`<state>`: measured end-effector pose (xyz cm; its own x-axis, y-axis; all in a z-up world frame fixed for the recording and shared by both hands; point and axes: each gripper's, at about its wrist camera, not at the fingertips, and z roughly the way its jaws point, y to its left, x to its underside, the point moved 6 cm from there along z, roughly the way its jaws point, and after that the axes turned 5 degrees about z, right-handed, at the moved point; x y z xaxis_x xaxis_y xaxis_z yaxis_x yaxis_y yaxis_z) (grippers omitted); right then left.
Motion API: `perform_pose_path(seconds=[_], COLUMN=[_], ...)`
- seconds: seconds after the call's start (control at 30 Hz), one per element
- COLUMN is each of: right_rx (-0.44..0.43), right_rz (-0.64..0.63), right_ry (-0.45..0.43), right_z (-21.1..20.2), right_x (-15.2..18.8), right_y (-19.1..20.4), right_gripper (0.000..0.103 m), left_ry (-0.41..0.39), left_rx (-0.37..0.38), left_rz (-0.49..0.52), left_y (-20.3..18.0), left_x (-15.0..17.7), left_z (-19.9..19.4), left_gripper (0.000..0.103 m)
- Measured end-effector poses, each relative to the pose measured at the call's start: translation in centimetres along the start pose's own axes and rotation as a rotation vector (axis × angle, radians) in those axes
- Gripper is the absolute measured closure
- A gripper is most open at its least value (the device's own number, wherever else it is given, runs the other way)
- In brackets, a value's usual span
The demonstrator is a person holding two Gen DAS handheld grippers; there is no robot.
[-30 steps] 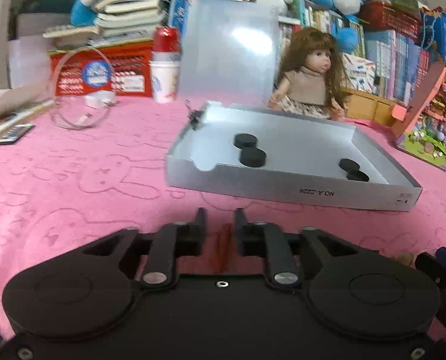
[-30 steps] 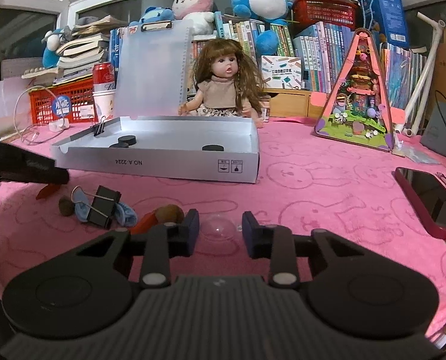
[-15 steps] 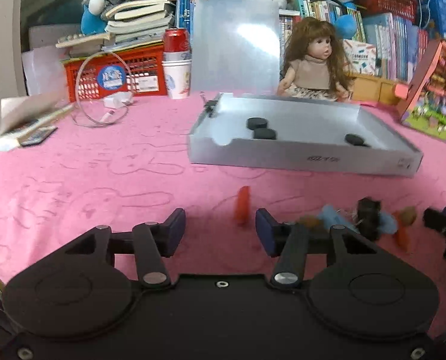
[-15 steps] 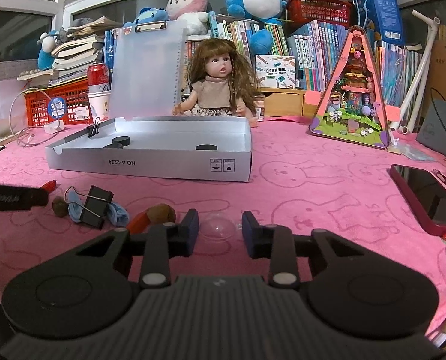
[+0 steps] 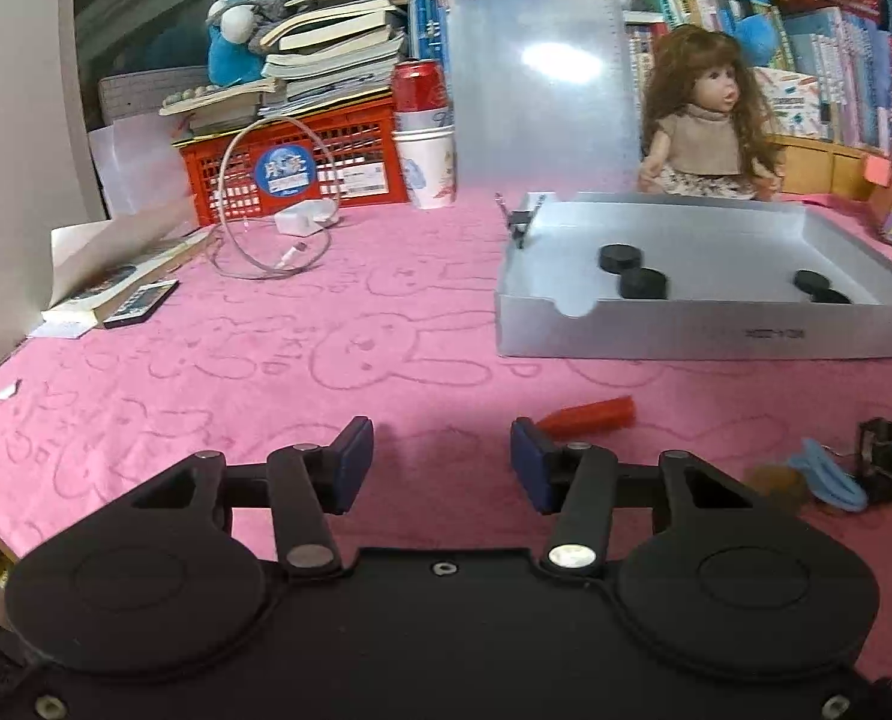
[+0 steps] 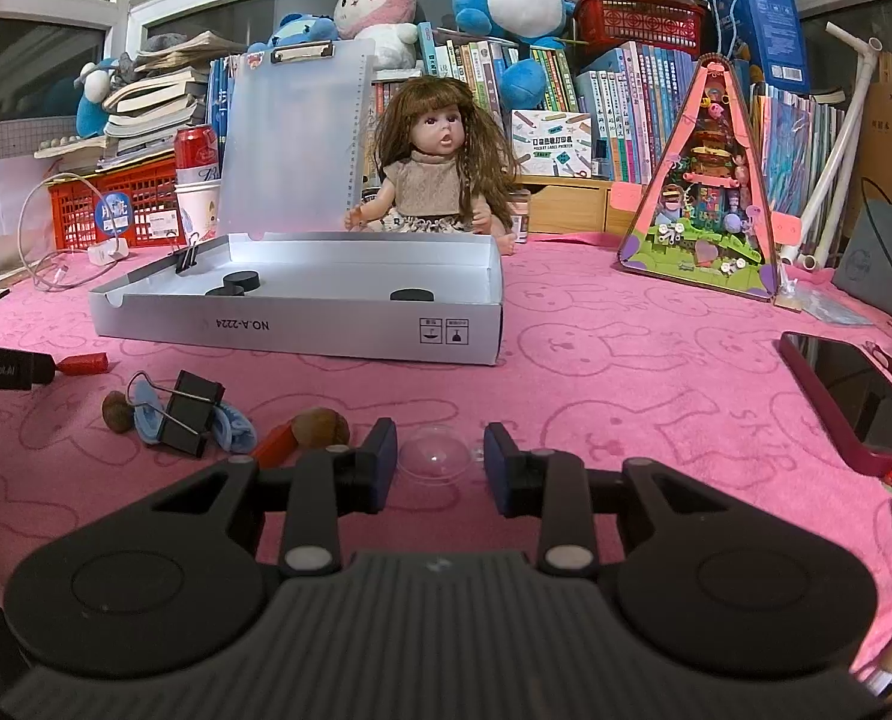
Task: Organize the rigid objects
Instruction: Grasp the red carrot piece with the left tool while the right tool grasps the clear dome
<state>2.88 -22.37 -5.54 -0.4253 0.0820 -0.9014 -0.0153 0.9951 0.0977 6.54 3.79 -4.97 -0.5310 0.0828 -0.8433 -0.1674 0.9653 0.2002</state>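
The left gripper (image 5: 441,461), black with blue rubber pads, stands with its jaws parted and nothing between them; only the pink plush cloth (image 5: 266,372), embossed with rabbit outlines, shows in the gap. A red tapered plastic piece (image 5: 586,413) lies flat on the cloth just beyond the right-hand pad, to the right of centre in the left wrist view.

The right gripper (image 6: 440,459) holds its jaws moderately apart around a clear plastic dome (image 6: 435,457), low in the centre of its frame; whether the pads press on it cannot be told.

To the left of the dome lie a black metal binder clip (image 6: 189,413) on a blue fabric loop (image 6: 230,427), and two brown rounded nuts (image 6: 321,426).

The shallow grey cardboard box (image 6: 302,327) sits at centre left of the right wrist view, with flat black discs (image 6: 241,281) inside.
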Motion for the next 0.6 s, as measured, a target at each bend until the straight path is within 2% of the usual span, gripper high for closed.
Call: perform_pose_path(seconds=[0.13,0.3,0.4,0.47,0.6], right_rx=[0.0,0.001,0.001,0.001,0.004], right_rz=[0.001,0.003,0.004,0.003,0.005], right_ry=[0.0,0.001,0.001,0.0,-0.001], right_z=[0.0,0.1,0.1,0.1,0.1], right_x=[0.0,0.0,0.0,0.0,0.0], right_y=[0.0,-0.1,-0.1,-0.1,-0.2], right_gripper=[0.064,0.062,0.059,0.057,0.055], left_ry=[-0.005,-0.056,-0.077,-0.073,-0.003], left_rx=[0.024,0.03,0.071,0.083,0.024], left_rz=[-0.069,-0.13,-0.117,-0.065,-0.046], left_y=[0.7,0.7,-0.3,-1.2,-1.1], left_x=[-0.4,-0.4,0.1,0.2,0.5], left_z=[0.1,-2.2,-3.7,-3.8,-2.5], left_gripper=[0.056,0.056,0.058,0.058,0.064])
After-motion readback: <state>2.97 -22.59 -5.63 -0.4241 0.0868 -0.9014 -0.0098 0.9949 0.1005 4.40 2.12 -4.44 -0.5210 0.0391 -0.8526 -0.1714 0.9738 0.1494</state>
